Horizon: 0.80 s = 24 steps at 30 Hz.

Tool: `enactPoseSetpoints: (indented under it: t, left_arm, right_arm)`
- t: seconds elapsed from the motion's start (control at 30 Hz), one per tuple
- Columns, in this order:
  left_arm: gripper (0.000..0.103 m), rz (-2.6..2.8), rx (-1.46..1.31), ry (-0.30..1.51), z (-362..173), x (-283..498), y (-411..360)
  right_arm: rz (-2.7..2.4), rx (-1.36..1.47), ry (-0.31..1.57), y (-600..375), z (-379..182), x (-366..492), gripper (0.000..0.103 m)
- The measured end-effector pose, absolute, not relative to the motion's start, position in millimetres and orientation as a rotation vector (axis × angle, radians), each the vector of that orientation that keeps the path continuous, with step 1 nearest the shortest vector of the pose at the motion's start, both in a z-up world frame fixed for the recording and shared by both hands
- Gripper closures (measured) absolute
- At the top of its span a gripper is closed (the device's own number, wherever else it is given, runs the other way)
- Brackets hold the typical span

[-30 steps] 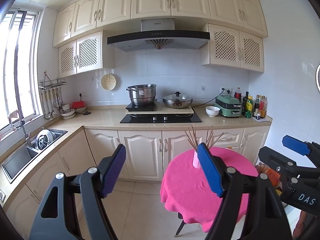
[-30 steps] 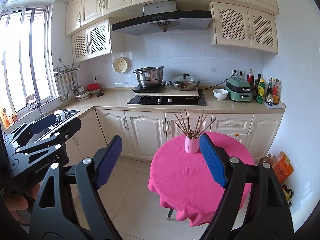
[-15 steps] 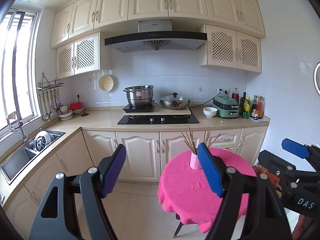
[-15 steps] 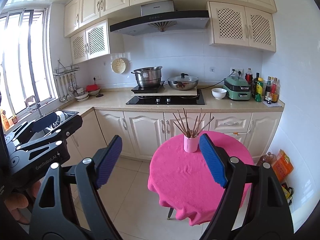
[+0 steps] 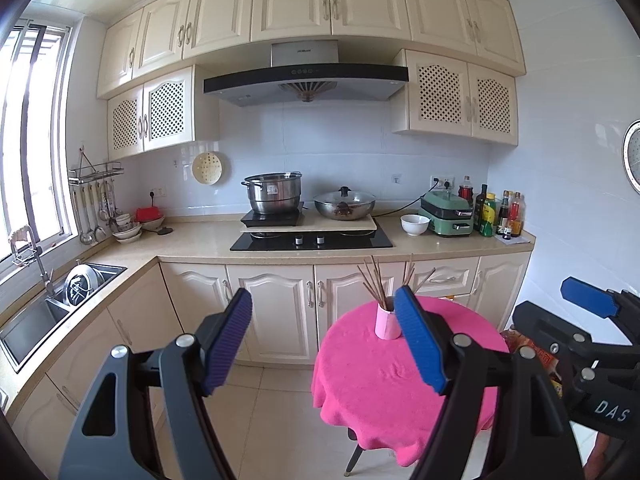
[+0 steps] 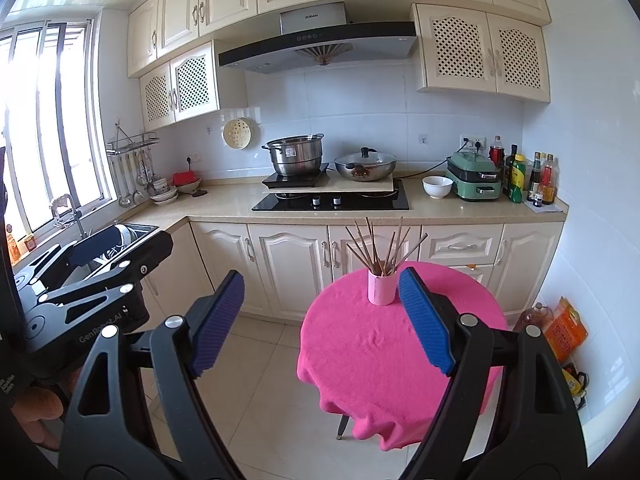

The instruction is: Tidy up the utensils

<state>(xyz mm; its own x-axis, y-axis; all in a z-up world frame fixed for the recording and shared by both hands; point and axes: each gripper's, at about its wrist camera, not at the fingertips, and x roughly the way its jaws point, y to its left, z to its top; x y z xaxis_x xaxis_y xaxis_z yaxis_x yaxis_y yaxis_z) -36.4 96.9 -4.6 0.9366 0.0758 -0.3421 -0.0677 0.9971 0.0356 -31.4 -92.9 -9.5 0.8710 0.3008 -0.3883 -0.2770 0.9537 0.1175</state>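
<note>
A pink cup point(image 6: 380, 289) with several brown chopsticks point(image 6: 380, 246) standing in it sits at the far side of a small round table under a pink cloth point(image 6: 384, 344). The same cup point(image 5: 385, 323) shows in the left wrist view, partly behind a blue pad. My left gripper point(image 5: 323, 340) is open and empty, well short of the table. My right gripper point(image 6: 320, 318) is open and empty too, held in the air before the table. Each gripper shows at the edge of the other's view.
An L-shaped counter point(image 6: 224, 200) runs behind, with a sink point(image 5: 32, 320) at left, a hob with a steel pot point(image 6: 294, 156) and a wok point(image 6: 364, 166), a white bowl point(image 6: 437, 187), a green cooker point(image 6: 474, 178) and bottles point(image 6: 532, 178). Ladles hang on a wall rack point(image 6: 132, 176). Orange packs point(image 6: 564, 330) lie by the right wall.
The left wrist view has drifted slightly, so the table and cup sit a little further left in it. The right gripper has stayed put, and both pairs of jaws stand as wide as before.
</note>
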Motion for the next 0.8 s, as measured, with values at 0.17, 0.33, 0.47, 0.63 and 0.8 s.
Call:
enactPoseSetpoints:
  t: [0.17,0.33,0.47,0.63,0.8]
  left_arm:
    - [0.03,0.07,0.024,0.351,-4.9,-35.0,93.9]
    - [0.03,0.064,0.028,0.355,-5.7,-32.7,90.9]
    - [0.03,0.062,0.025,0.36,-6.5,-31.3,91.6]
    - [0.03,0.063,0.029,0.363,-6.2,-30.3,88.4]
    - [0.03,0.059,0.03,0.364,-7.0,-30.7,86.9]
  right_arm:
    - [0.299,0.061,0.413,-93.9,-9.4,-32.4,0.024]
    - [0.295,0.066,0.412,-95.9,-9.4,-30.6,0.024]
    - [0.297,0.068,0.414,-96.3,-9.8,-30.3,0.024]
    - [0.298,0.07,0.417,-97.4,-9.4,-27.9,0.024]
    - [0.295,0.072,0.418,-99.1,-10.5,-27.3,0.024]
